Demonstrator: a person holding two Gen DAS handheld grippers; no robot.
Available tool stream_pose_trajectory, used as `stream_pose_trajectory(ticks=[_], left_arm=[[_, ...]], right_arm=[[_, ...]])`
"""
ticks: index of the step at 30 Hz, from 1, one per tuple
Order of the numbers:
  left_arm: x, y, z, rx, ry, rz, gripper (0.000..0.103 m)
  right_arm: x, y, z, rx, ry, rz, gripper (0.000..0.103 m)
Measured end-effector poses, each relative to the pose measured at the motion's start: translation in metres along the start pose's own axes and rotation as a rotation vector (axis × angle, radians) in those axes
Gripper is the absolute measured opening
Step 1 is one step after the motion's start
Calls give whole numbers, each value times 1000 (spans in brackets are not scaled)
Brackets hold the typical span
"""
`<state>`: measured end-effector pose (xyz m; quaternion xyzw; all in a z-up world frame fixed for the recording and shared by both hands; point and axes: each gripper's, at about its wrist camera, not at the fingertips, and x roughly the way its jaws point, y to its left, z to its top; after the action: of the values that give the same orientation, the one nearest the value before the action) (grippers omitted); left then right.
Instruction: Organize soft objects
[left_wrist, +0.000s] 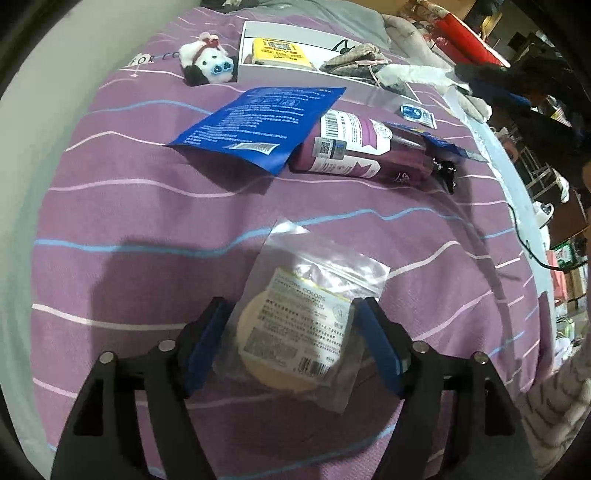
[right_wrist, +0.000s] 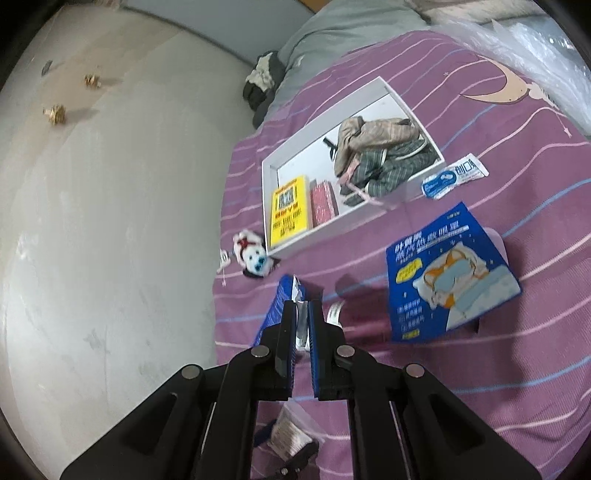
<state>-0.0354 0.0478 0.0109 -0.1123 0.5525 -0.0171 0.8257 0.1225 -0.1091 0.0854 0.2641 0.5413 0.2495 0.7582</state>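
My left gripper stands open around a clear bag with a round beige sponge lying on the purple striped bedsheet. My right gripper is shut on the edge of a blue pouch and holds it above the sheet; the same pouch shows in the left wrist view. A white box holds folded cloth, a yellow pack and a pink item. A small plush dog lies beside the box.
A purple bottle lies on its side by the blue pouch. A second blue eye-mask pouch and a small white sachet lie to the right. A grey wall borders the bed on the left.
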Motion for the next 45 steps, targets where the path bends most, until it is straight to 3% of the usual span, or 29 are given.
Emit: stream_pose_trajectory(ticks=[3,5,8,11,25,30,39,42,45], left_arm=[[-4,-4,-2,15,-9,29,47],[-6,-5,-2,21,-17,33,42],[-9,-5,0,22,-31,25,15],[-15,-4,5,1,-48,-7,10],[-77,-4,44,-13,-255,-30,7],[-96,-9,66,13,-304,-80,7],[-100,-20,143,36,-319,-157,7],[-95,-21,177,0,-314,-208,7],[-90,-21,200,-34,-317,-199,7]], right_arm=[[-1,8,-7,-36,5,-16,5],[-2,15,-10,-54,2,-15,5],[-3,24,-13,-79,1,-11,5],[0,28,-14,-93,4,-13,5],[-10,30,-6,-89,-33,-28,5],[-16,33,3,-80,-56,-39,5],[-29,56,38,-94,-148,-108,5],[-29,62,52,-92,-156,-94,5],[-26,66,69,-75,-173,-99,5]])
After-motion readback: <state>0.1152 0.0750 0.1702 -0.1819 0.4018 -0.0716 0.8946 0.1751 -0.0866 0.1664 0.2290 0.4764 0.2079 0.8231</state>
